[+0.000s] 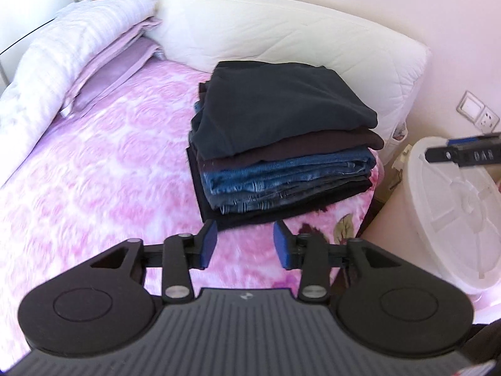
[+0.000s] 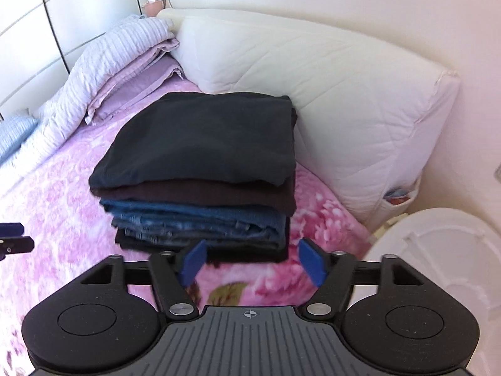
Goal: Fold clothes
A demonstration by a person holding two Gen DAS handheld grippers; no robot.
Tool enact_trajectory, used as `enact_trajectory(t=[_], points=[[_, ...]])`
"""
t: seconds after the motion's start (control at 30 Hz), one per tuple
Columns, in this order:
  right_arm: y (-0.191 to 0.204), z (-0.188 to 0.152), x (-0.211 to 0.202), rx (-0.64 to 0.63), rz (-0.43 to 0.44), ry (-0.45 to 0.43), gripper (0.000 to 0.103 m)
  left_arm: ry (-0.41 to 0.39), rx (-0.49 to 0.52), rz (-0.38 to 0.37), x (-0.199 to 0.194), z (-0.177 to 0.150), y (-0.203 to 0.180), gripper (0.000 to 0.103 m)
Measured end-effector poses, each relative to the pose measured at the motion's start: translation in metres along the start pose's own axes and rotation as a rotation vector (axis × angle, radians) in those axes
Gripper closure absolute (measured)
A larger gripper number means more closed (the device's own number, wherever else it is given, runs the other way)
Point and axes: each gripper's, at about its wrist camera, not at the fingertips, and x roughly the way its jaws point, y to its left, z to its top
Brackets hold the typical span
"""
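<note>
Pink bed (image 1: 94,172), white headboard behind. Folded stack (image 2: 200,169) sat at the bed's near corner, dead ahead of both tongs. Left gripper (image 1: 245,242) and right gripper (image 2: 253,258) released, empty, right looked nearer.

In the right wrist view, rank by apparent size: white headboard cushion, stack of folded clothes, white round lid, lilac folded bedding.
1. white headboard cushion
2. stack of folded clothes
3. and 4. lilac folded bedding and white round lid: unsure. The lid is cut off by the frame and nearer the camera.
</note>
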Motion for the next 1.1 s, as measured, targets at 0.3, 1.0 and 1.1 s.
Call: enact_trajectory(t=[0.3, 1.0, 1.1], points=[[0.009, 0.005, -0.022, -0.063, 0.000, -0.003, 0.011, -0.033, -0.055, 0.093, -0.024, 0.010, -0.040, 0.011], [-0.013, 0.018, -0.043, -0.015, 0.044, 0.067, 0.011, -0.016, -0.157, 0.143, -0.015, 0.038, -0.083, 0.012], [-0.011, 0.017, -0.044, -0.011, 0.047, 0.070, 0.011, -0.006, -0.159, 0.148, -0.013, 0.037, -0.082, 0.012]])
